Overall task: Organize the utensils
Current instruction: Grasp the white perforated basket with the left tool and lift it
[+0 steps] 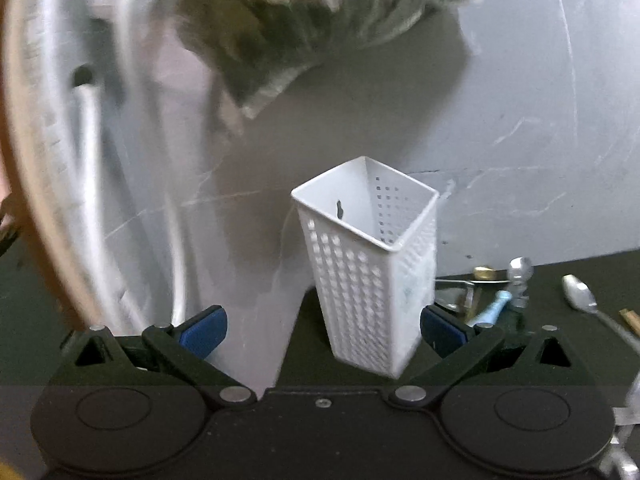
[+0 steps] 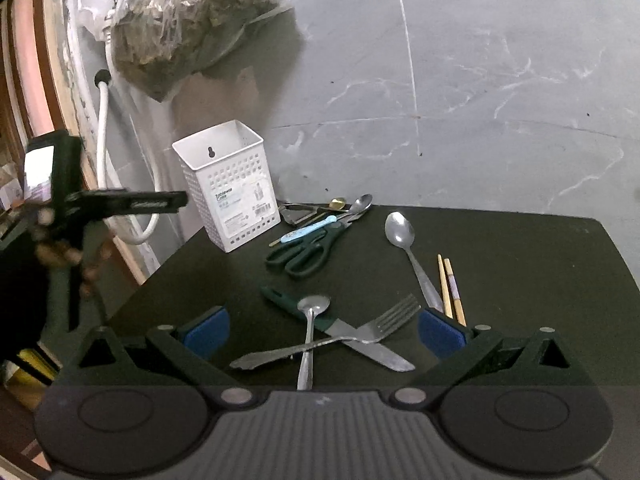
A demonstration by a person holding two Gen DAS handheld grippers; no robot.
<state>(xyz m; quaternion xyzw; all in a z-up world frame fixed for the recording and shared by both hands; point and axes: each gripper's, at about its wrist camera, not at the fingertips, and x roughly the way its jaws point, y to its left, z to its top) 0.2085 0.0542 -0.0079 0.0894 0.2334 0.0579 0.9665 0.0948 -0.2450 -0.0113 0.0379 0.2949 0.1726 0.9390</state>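
Note:
A white perforated utensil holder (image 1: 370, 264) stands empty at the back left corner of the dark table (image 2: 520, 264); it also shows in the right wrist view (image 2: 230, 184). My left gripper (image 1: 324, 330) is open, its blue pads either side of the holder's base, not touching. My right gripper (image 2: 324, 332) is open and empty above a fork (image 2: 328, 342), a small spoon (image 2: 310, 332) and a green-handled knife (image 2: 336, 328) that lie crossed. A large spoon (image 2: 408, 252), chopsticks (image 2: 450, 284), green scissors (image 2: 308, 250) and a blue-handled tool (image 2: 308, 231) lie further back.
A grey marble wall (image 2: 480, 80) stands behind the table. A plastic bag of dried stuff (image 2: 180, 20) hangs at upper left beside a white hose (image 2: 105, 128). The left gripper's body (image 2: 100, 204) shows at the left, off the table's left edge.

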